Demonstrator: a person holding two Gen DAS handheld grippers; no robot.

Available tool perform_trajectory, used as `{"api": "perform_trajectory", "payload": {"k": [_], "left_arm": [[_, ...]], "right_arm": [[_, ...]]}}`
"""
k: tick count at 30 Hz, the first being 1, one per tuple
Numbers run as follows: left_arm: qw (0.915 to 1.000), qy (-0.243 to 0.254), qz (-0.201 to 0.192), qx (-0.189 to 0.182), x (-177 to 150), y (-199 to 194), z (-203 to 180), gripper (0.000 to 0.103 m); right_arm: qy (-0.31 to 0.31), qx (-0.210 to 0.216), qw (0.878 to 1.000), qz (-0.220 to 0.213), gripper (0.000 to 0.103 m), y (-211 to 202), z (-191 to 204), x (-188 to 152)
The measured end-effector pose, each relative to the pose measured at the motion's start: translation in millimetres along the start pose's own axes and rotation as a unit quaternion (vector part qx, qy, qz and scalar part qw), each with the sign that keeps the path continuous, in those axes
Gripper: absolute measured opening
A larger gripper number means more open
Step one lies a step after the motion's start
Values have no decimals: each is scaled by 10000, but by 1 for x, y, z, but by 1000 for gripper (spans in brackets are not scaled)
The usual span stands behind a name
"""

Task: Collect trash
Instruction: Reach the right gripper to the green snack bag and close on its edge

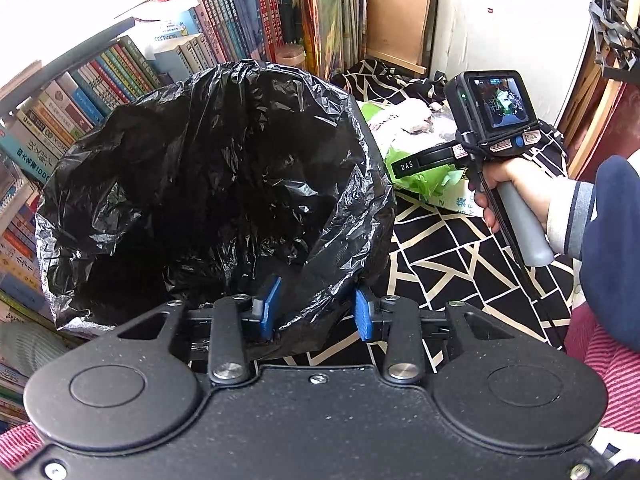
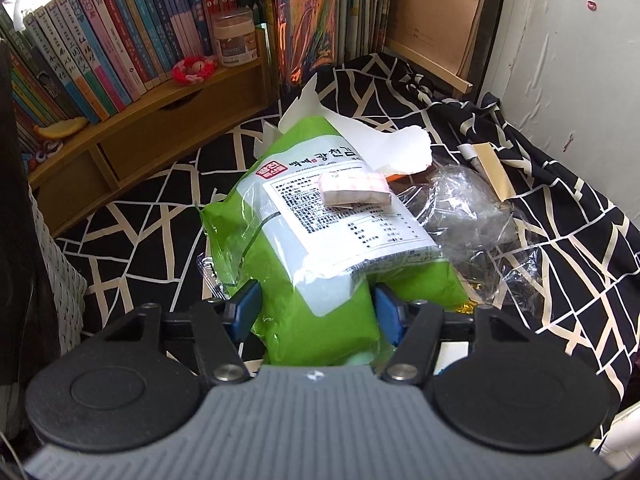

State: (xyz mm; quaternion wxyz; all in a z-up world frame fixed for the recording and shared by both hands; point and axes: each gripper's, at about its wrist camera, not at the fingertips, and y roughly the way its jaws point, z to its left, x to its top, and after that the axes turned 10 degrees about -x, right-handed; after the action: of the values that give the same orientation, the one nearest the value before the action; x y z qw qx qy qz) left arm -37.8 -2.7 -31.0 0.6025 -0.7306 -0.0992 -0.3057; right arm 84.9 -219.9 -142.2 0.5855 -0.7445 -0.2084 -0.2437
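Left tool (image 1: 316, 312) is clamped on black bin bag (image 1: 224, 184) rim. Right tool (image 2: 316, 312) is spread apart w/ green packet (image 2: 320, 248) between pads, over black-and-white patterned cloth (image 2: 560, 248); bookshelf (image 2: 120, 40) behind.

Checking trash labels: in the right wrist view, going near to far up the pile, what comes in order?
right gripper → green snack bag → small pink-and-white packet → torn white paper → brown board against the wall.
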Motion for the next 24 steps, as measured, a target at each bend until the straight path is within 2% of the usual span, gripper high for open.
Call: {"api": "perform_trajectory", "payload": {"k": [2,11,15,19,24], "left_arm": [[10000,-21,15,-13,0,0,1,35],[9998,-171,62,-56,1,2,5,37],[9998,-190,57,-69,1,3,6,37],[9998,-187,52,-69,2,3,6,37],[9998,-179,50,-61,1,3,6,37]], "right_arm": [[-17,-113,9999,-36,79,2,0,-2],[-602,-368,9974,168,92,25,13,-24],[-787,-437,9955,313,94,36,17,-34],[-737,-431,9954,428,99,43,16,-40],[-345,-303,9967,664,103,53,6,-42]]}}
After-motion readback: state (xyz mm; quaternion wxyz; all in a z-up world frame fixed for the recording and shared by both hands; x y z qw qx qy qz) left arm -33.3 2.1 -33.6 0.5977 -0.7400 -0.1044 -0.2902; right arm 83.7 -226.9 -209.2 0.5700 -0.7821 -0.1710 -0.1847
